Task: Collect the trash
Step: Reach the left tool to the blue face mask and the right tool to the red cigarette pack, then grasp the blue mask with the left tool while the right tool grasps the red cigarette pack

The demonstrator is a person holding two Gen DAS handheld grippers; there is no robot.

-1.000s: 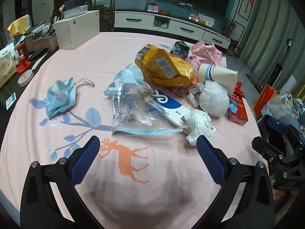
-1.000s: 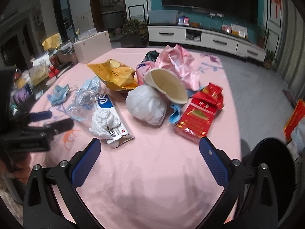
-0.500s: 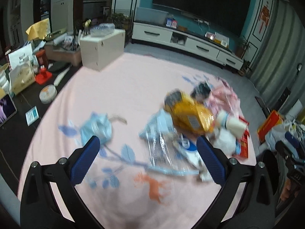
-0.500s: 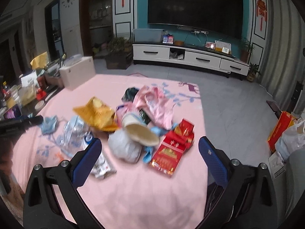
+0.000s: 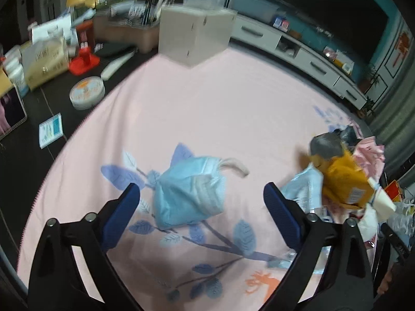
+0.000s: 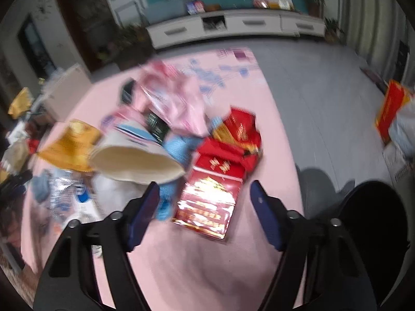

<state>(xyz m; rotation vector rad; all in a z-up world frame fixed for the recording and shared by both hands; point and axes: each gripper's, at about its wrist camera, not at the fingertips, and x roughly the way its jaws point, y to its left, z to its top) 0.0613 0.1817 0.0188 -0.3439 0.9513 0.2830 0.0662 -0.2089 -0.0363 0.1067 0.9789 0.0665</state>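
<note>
A crumpled blue face mask (image 5: 190, 193) lies on the pink tablecloth (image 5: 207, 98), framed by my left gripper (image 5: 201, 202). Its jaws are closing a little but stand wide, apart from the mask. In the right wrist view a flat red carton (image 6: 208, 202) lies between the fingers of my right gripper (image 6: 205, 194), whose jaws are closing; the pads do not touch it. A paper cup (image 6: 135, 158) lies on its side left of the carton. Yellow snack bag (image 6: 68, 146), pink wrapper (image 6: 171, 101) and clear plastic packaging (image 6: 64, 189) lie in the heap.
A white box (image 5: 194, 36) stands at the table's far edge. A round tin (image 5: 87, 92), a card (image 5: 50, 129) and cluttered items sit on the dark surface at left. A black chair (image 6: 373, 223) stands at the table's right side, by the grey floor (image 6: 324, 90).
The left gripper swung left from the trash heap to the blue mask. The right gripper moved in over the red carton and its jaws narrowed.
</note>
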